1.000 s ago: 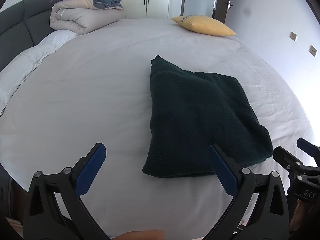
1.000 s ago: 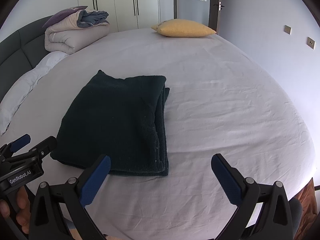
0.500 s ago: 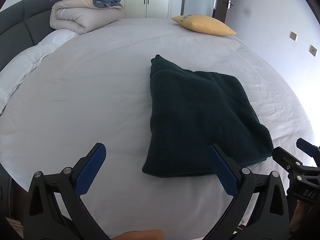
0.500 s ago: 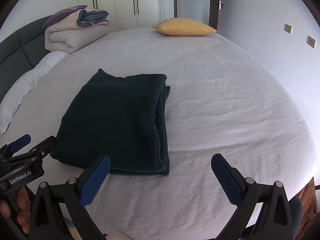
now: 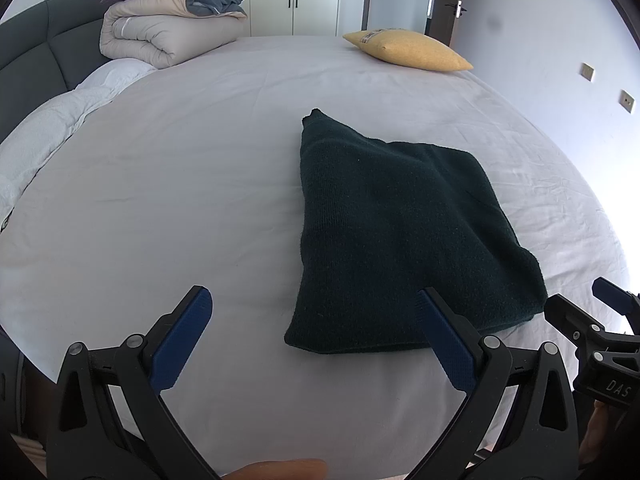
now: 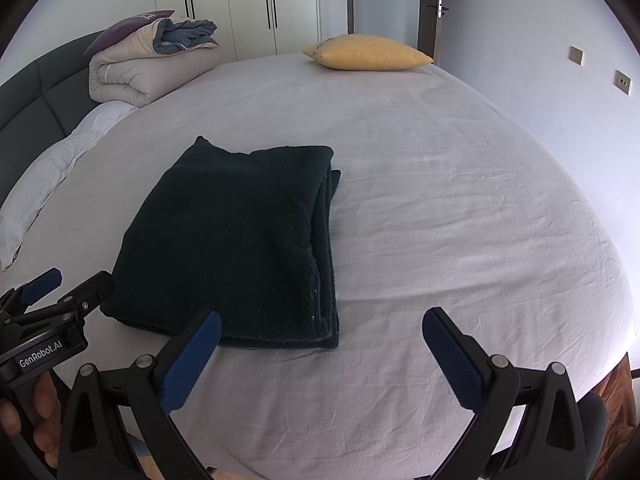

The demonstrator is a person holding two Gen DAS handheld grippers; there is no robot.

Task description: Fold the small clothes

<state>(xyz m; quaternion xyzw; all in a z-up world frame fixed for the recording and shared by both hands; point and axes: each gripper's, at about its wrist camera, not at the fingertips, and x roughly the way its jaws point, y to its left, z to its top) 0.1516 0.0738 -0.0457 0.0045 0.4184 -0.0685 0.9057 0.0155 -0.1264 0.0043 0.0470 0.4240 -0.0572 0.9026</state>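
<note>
A dark green knit garment (image 5: 400, 236) (image 6: 236, 240) lies folded into a flat rectangle on the white bed sheet (image 5: 160, 200) (image 6: 460, 240). Its stacked layers show along the right edge in the right wrist view. My left gripper (image 5: 316, 316) (image 6: 60, 284) hovers open just short of the garment's near left corner, with nothing between its fingers. My right gripper (image 6: 320, 336) (image 5: 580, 300) is open as well, held above the garment's near right corner and the bare sheet beside it. Neither gripper touches the cloth.
A rolled beige duvet (image 5: 160, 36) (image 6: 148, 72) with purple and blue bedding on top sits at the far left by the dark headboard (image 5: 36, 60). A yellow pillow (image 5: 408, 50) (image 6: 368, 54) lies at the far edge. A white pillow (image 5: 52, 136) lies left.
None of the objects moved. The right wrist view has shifted very slightly; both grippers stay open in the same places.
</note>
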